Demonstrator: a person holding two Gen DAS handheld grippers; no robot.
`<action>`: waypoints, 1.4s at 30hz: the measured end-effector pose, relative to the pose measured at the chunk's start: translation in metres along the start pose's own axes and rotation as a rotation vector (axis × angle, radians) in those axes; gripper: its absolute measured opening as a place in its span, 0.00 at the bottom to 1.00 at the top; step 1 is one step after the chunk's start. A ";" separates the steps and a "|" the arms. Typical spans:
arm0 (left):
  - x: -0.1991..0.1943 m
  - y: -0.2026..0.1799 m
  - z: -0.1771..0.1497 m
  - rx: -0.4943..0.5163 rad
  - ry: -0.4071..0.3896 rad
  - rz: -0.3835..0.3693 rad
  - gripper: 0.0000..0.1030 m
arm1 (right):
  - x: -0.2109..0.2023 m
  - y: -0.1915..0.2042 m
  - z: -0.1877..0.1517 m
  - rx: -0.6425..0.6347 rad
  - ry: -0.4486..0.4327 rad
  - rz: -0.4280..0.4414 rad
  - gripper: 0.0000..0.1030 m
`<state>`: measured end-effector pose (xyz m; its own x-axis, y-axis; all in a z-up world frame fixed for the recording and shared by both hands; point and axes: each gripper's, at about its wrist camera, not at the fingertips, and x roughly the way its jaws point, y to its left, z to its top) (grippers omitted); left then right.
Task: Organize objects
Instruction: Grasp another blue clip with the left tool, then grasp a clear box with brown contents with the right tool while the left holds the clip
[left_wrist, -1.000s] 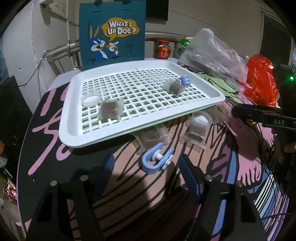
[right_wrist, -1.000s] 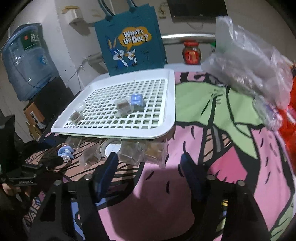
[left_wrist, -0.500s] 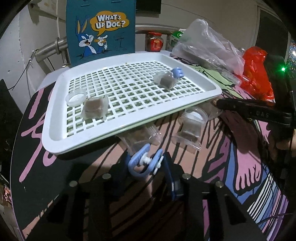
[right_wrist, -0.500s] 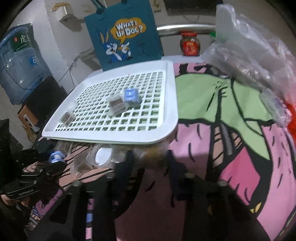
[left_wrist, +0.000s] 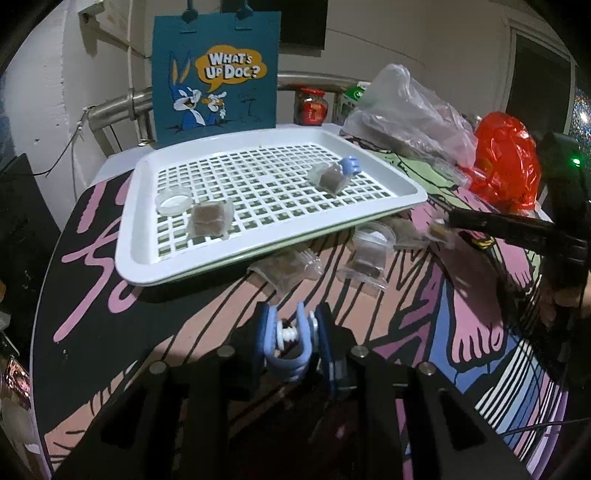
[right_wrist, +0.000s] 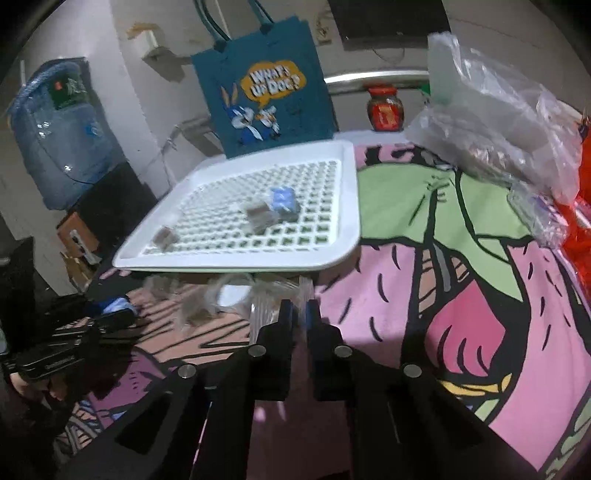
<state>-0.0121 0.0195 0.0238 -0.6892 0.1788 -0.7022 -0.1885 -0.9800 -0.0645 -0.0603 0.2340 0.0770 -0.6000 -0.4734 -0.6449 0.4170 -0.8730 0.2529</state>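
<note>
- Left hand-held gripper (left_wrist: 293, 338) is clamped on a blue clip (left_wrist: 288, 343), held just off the counter (left_wrist: 369, 321) in front of the white tray (left_wrist: 147, 206)
- Right hand-held gripper (right_wrist: 298, 316) has its pads closed on a small clear packet (right_wrist: 266, 306) at the tray's near edge; blur hides how firm the hold is
- Already on the tray: a round lid (left_wrist: 173, 201), a brown-filled packet (left_wrist: 208, 219), another packet (left_wrist: 328, 179) touching a second blue clip (left_wrist: 349, 165)
- Left to do, I judge: several clear packets (left_wrist: 365, 258) lie on the counter, partly under the tray's front rim, plus the two held items
- Roughly half done at best
- Room: tray centre is open mesh with plenty of free cells; raised rim must be cleared on the way in
- Plastic bags (left_wrist: 413, 110) crowd the right side; tote bag (left_wrist: 218, 70) stands behind the tray
</note>
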 end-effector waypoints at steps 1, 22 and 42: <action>-0.002 0.000 -0.001 -0.002 -0.007 0.005 0.24 | -0.004 0.003 0.000 -0.012 -0.011 0.001 0.04; -0.011 0.001 -0.007 -0.011 -0.037 0.009 0.24 | -0.005 0.031 -0.022 -0.100 0.071 0.031 0.56; -0.019 0.002 -0.001 -0.014 -0.068 0.013 0.24 | 0.002 0.050 -0.023 -0.159 0.081 0.023 0.24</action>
<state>0.0016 0.0136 0.0361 -0.7379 0.1711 -0.6529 -0.1696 -0.9833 -0.0661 -0.0250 0.1915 0.0714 -0.5351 -0.4765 -0.6976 0.5362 -0.8297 0.1553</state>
